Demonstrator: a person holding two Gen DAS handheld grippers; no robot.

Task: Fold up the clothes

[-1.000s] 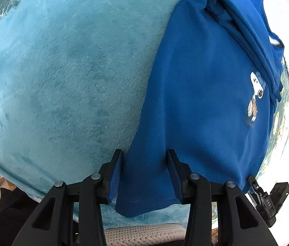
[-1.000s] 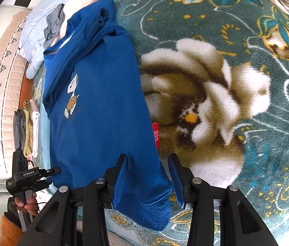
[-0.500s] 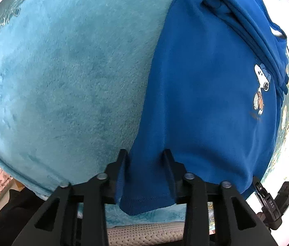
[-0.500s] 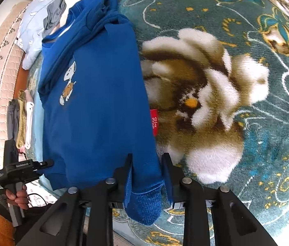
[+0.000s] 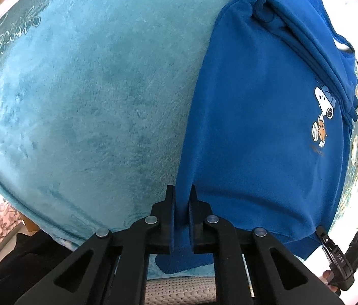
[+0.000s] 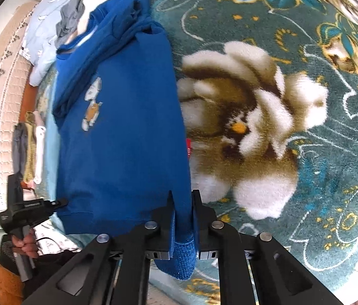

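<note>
Jaws of the left gripper (image 5: 181, 198) are closed on the bottom hem corner of the blue sweatshirt (image 5: 255, 127), fabric pinched between the pads and a short length hanging below them. Jaws of the right gripper (image 6: 182, 200) are likewise clamped on the opposite hem corner, ribbed cuff material protruding beneath. Sweatshirt lies spread on a plush teal blanket (image 5: 90, 96), collar end farthest from both grippers, with a cartoon dog print (image 5: 324, 115) on the chest. A red label (image 6: 188, 150) shows at the side seam. Blanket on the right side carries a large white-and-brown flower pattern (image 6: 252, 127). Other garments (image 6: 51, 33) sit beyond the collar. A hand (image 6: 25, 244) grips the left tool's handle.
</note>
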